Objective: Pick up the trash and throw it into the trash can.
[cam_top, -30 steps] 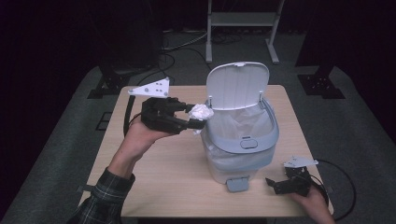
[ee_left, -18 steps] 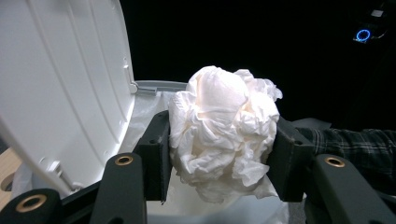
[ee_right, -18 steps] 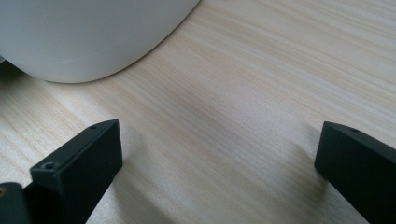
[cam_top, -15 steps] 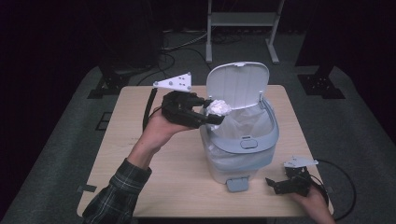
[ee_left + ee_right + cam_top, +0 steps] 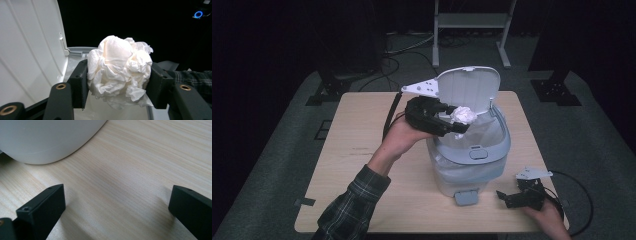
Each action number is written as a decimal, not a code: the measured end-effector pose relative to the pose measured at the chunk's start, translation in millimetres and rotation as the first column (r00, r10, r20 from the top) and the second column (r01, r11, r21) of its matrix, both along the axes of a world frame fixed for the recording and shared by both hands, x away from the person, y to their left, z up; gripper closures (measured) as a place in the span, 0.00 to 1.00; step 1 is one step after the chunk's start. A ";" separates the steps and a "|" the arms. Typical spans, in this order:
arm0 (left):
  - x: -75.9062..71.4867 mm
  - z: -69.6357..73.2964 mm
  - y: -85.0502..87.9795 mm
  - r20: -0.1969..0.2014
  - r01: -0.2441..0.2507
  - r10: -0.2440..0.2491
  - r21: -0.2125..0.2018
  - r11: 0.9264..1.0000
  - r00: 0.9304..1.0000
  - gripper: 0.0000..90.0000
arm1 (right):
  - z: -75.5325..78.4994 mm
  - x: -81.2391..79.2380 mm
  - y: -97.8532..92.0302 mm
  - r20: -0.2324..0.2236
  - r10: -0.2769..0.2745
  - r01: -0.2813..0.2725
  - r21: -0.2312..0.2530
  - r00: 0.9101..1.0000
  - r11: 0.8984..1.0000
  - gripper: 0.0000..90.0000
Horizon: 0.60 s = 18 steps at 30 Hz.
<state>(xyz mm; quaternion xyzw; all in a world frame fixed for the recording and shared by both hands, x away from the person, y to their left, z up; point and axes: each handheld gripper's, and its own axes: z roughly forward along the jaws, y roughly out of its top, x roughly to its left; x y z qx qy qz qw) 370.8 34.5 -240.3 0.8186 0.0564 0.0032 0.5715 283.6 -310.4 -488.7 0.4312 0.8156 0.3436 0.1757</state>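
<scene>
A crumpled white paper wad (image 5: 464, 115) (image 5: 120, 72) sits between the jaws of my left gripper (image 5: 458, 120) (image 5: 117, 83), touching both pads. The jaws have just been opening a little, with the wad still between them. The gripper holds it over the open mouth of a pale grey pedal bin (image 5: 473, 152) lined with a white bag, right in front of the raised lid (image 5: 469, 90) (image 5: 30, 50). My right gripper (image 5: 506, 198) (image 5: 117, 202) rests low on the wooden table (image 5: 362, 150) at the front right, jaws wide apart with nothing between them.
The bin's foot pedal (image 5: 465, 197) juts toward the table's front edge, just left of the right gripper. The bin's rounded base (image 5: 50, 137) lies close ahead of the right jaws. Dark floor, cables and a metal stand (image 5: 472, 20) lie beyond the table.
My left hand has carried the paper wad rightward from beside the bin to above its opening. The right gripper has stayed where it was.
</scene>
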 end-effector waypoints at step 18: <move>7.7 0.4 2.4 -0.008 -0.056 0.056 -0.024 0.998 0.998 0.12 | 0.0 0.1 0.0 0.000 -0.007 0.007 0.000 1.000 1.000 0.00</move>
